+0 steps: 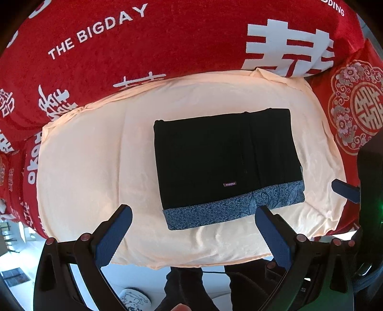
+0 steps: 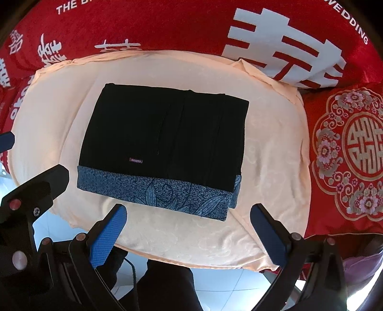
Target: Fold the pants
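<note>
Black pants (image 1: pixel 215 155) (image 2: pixel 167 136) lie folded into a neat rectangle on a cream cloth (image 1: pixel 95 155) (image 2: pixel 270 155). A blue patterned band (image 1: pixel 229 208) (image 2: pixel 153 191) runs along their near edge, and a small label faces up. My left gripper (image 1: pixel 194 215) hovers open just short of that edge, nothing between its blue pads (image 1: pixel 112 236). My right gripper (image 2: pixel 189 215) is also open and empty near the band's near edge. The left gripper's black body (image 2: pixel 31 198) shows at the left of the right wrist view.
A red blanket with white lettering (image 1: pixel 119 47) (image 2: pixel 167 21) surrounds the cream cloth on the far side. A red embroidered cushion (image 1: pixel 356 107) (image 2: pixel 347 158) lies to the right. A person's dark trouser legs (image 1: pixel 191 282) and pale floor show below the near edge.
</note>
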`<state>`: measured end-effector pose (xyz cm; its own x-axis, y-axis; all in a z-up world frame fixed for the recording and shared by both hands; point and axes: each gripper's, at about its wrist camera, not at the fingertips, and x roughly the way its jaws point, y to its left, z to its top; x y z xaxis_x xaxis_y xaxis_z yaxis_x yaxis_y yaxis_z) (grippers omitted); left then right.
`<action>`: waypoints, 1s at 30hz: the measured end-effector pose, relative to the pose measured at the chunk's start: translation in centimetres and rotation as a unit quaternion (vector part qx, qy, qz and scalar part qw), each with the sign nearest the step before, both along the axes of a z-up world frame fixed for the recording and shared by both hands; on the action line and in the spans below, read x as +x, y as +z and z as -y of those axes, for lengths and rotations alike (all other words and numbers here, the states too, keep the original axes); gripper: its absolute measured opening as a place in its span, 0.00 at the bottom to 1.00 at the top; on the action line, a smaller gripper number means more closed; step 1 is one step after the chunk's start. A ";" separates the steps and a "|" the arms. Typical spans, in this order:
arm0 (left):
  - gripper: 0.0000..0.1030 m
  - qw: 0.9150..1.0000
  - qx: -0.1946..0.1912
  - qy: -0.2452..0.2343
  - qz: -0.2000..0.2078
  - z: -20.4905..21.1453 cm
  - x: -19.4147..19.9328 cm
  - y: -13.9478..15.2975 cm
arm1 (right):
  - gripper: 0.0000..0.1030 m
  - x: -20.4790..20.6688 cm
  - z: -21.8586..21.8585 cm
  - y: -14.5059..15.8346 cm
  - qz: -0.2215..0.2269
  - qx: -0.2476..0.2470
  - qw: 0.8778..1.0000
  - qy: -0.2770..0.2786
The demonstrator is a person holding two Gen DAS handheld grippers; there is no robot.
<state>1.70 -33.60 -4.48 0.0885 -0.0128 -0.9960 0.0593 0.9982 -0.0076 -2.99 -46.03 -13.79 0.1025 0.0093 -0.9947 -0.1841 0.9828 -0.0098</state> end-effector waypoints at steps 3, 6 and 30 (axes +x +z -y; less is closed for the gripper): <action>1.00 1.000 -0.001 -0.007 -0.001 -0.1 0.0 0.0 | 1.00 -0.1 0.0 0.1 -0.001 -0.003 1.000 -0.009; 1.00 1.000 -0.003 -0.012 -0.001 -0.1 -0.1 -0.1 | 1.00 -0.1 -0.1 0.2 0.000 -0.007 1.000 -0.014; 1.00 1.000 -0.020 0.002 -0.001 -1.8 -0.7 -0.2 | 1.00 -0.8 -1.5 0.4 -0.005 -0.024 1.000 -0.010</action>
<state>0.96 -31.78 -4.64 0.0876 -0.0530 -0.9947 0.0547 0.9973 -0.0483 -3.78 -44.58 -13.44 0.0930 -0.0413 -0.9948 -0.1651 0.9847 -0.0564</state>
